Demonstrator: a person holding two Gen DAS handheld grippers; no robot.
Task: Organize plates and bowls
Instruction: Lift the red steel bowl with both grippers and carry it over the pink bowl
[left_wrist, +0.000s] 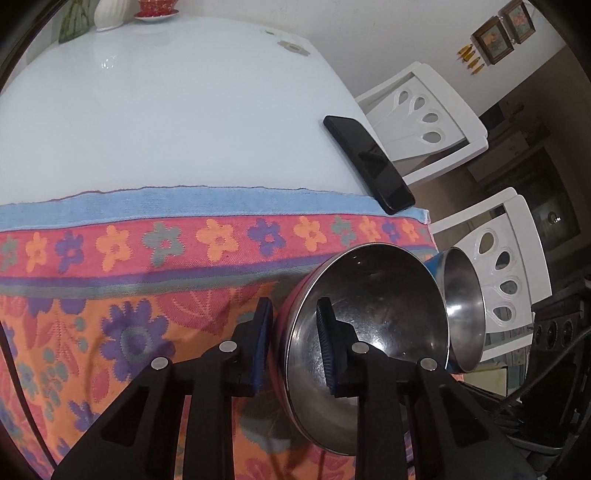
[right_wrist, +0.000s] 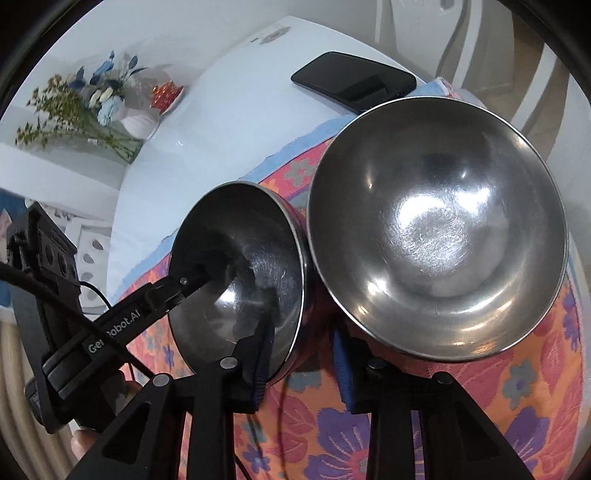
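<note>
The left tongs (left_wrist: 295, 345) pinch the rim of the red bowl (left_wrist: 369, 332): one blue pad sits inside the steel hollow, the other against the red outer wall. The bowl is tipped on edge, its mouth facing toward the right side of the left wrist view, above the floral cloth (left_wrist: 129, 295).

Just beyond it, the blue bowl (left_wrist: 463, 310) is tilted too, its mouth facing the same way as the red bowl's, so that only a narrow slice of its inside shows. In the right wrist view this bowl (right_wrist: 436, 229) fills the frame with its mouth turned toward the camera, and the red bowl (right_wrist: 240, 280) touches or nearly touches its left side. The right tongs (right_wrist: 303, 365) stand spread below the two bowls, one finger in front of the red bowl's lower edge, the other under the blue bowl; they hold nothing that can be seen.

The cloth covers the near end of a glossy white worktop (left_wrist: 166, 110). A black phone (left_wrist: 367, 162) lies near the worktop's right edge, its near end on the cloth's blue border. At the far end stand a white vase (left_wrist: 109, 14) and a red cup on a saucer (left_wrist: 157, 9). Two white chairs (left_wrist: 424, 118) stand beside the worktop, and framed pictures (left_wrist: 504, 31) hang on the wall.
</note>
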